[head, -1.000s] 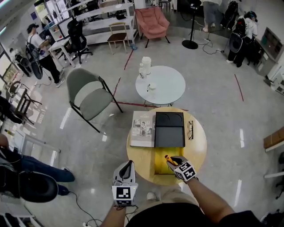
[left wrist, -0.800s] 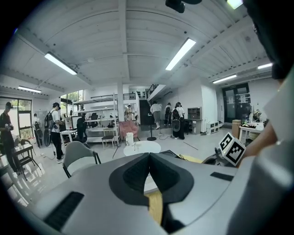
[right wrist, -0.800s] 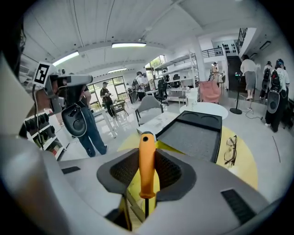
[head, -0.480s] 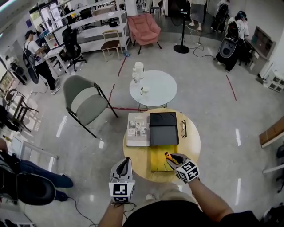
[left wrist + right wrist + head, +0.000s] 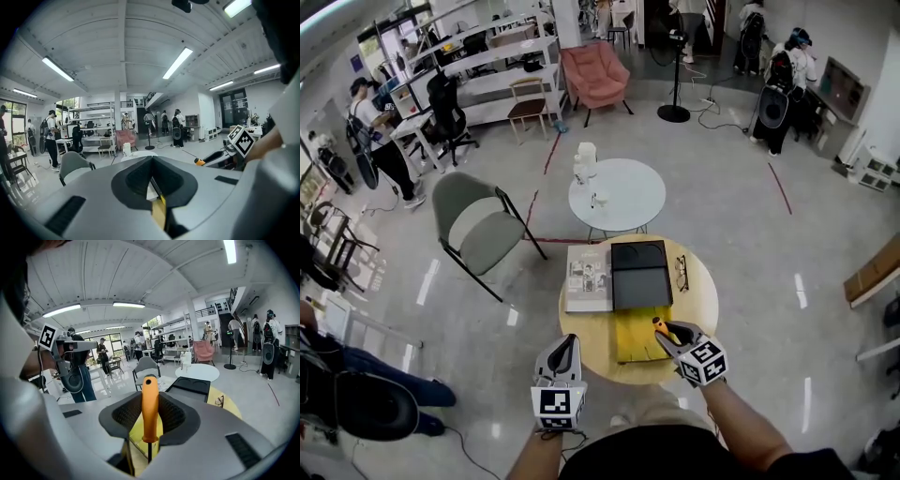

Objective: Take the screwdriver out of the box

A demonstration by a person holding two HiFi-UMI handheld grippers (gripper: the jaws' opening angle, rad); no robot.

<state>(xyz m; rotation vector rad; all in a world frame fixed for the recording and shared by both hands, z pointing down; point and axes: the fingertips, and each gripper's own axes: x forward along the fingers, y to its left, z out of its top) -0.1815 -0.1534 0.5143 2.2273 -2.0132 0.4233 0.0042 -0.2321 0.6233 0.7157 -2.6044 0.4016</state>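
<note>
My right gripper (image 5: 667,334) is shut on the orange handle of the screwdriver (image 5: 661,327) and holds it in the air over the near right part of the round yellow table (image 5: 705,309). In the right gripper view the handle (image 5: 150,404) stands between the jaws, its thin dark shaft pointing back toward the camera. The black box (image 5: 639,275) lies open farther back on the table, its lid laid flat. My left gripper (image 5: 566,349) hovers off the table's near left edge, its jaws together and empty (image 5: 152,180).
A yellow mat (image 5: 633,339) lies under the right gripper. A magazine (image 5: 589,277) is left of the box, glasses (image 5: 681,273) are to its right. Beyond stand a white round table (image 5: 617,195) and a grey folding chair (image 5: 478,211). People stand farther off.
The right gripper has lifted higher with the screwdriver still held. The left gripper rose a little. The head view has shifted, so the table sits slightly higher in the picture.
</note>
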